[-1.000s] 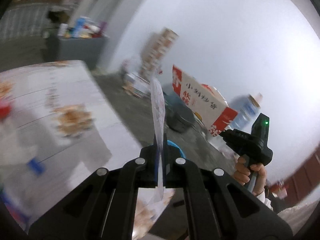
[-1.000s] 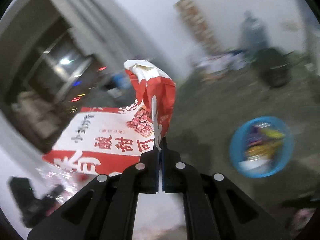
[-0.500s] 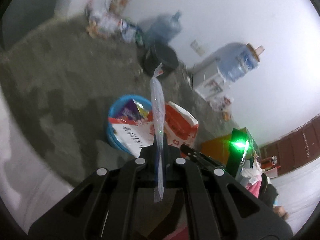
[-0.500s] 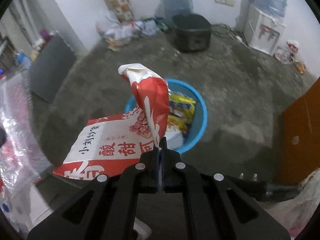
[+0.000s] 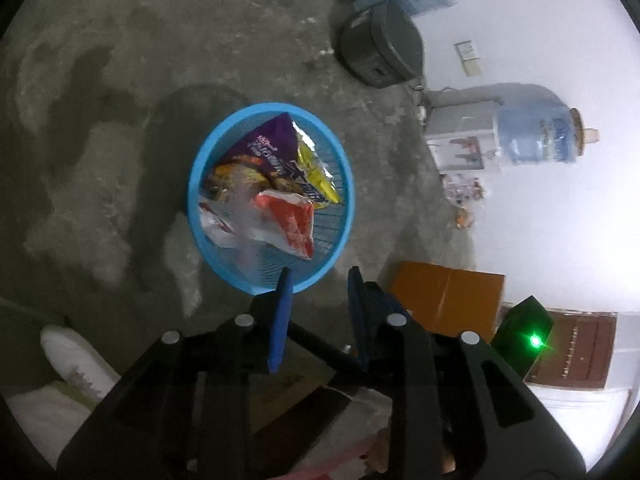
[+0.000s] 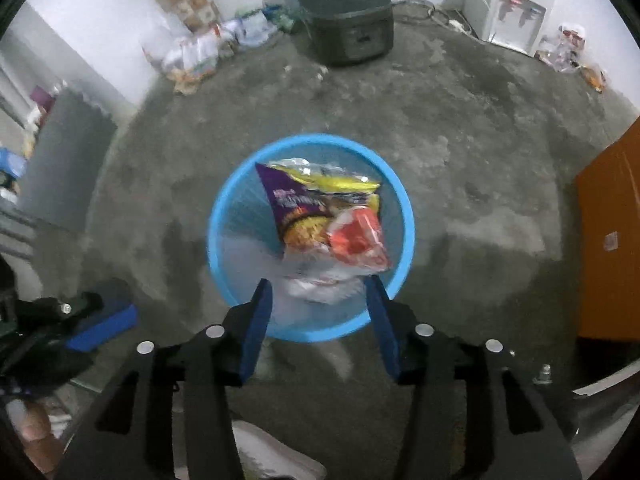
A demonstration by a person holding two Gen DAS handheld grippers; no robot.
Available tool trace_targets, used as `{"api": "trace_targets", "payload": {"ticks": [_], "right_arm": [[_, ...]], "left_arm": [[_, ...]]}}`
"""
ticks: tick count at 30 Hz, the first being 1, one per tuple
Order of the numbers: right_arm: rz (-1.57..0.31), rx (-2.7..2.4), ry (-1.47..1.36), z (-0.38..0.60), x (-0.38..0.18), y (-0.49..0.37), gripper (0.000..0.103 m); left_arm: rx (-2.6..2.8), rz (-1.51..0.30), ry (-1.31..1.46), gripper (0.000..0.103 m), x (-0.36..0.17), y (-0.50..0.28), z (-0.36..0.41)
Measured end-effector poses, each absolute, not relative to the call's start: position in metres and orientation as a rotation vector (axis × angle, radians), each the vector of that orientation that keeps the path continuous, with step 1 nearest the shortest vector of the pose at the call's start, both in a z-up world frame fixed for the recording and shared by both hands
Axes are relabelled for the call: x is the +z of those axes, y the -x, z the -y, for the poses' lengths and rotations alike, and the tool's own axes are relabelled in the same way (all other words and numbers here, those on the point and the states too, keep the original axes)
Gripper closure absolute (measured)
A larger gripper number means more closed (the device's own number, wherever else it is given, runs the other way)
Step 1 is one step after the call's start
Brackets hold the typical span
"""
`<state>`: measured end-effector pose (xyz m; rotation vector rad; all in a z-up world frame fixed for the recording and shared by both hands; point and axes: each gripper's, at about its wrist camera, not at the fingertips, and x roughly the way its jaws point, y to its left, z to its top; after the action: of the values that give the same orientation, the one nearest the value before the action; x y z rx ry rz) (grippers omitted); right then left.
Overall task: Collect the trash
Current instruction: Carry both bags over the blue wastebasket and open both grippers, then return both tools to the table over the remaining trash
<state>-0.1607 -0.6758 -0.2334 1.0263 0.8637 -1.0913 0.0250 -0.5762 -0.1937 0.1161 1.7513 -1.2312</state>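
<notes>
A blue mesh basket stands on the concrete floor below both grippers. It holds a purple and yellow snack bag. On top lies a red and white bag, blurred in the right wrist view. A pale clear wrapper shows blurred at the basket's near side. My left gripper hangs over the near rim, its jaws opening with nothing between them. My right gripper points down into the basket, its jaws opening too, and its pads touch nothing.
A black cooker and a white water dispenser stand by the far wall. An orange box sits right of the basket. A white shoe is at lower left, and packets lie by the wall.
Both grippers swung down over the blue basket and went from shut to open. The clear wrapper left the left jaws and the red and white bag left the right jaws, dropping into the basket.
</notes>
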Motion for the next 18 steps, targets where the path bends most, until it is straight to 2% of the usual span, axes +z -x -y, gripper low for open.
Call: {"api": "trace_targets", "payload": {"ticks": [11,15,18], "right_arm": [[-0.751,-1.088,-0.965,0.663,-0.196,0.169,0.051],[-0.719,-1.061,-0.941,0.653,-0.179,0.166,0.051],[-0.693,-1.017,-0.891,0.639,-0.158,0.158,0.051]], "left_arm": [[-1.292,-1.645,-0.073,0.061,-0.141,-0.031,0.559],[-1.319,-1.562,-0.062,0.059,-0.105,-0.035,0.536],[-1.336,-1.427,-0.084,0.057,-0.066,-0.035,0.506]]}}
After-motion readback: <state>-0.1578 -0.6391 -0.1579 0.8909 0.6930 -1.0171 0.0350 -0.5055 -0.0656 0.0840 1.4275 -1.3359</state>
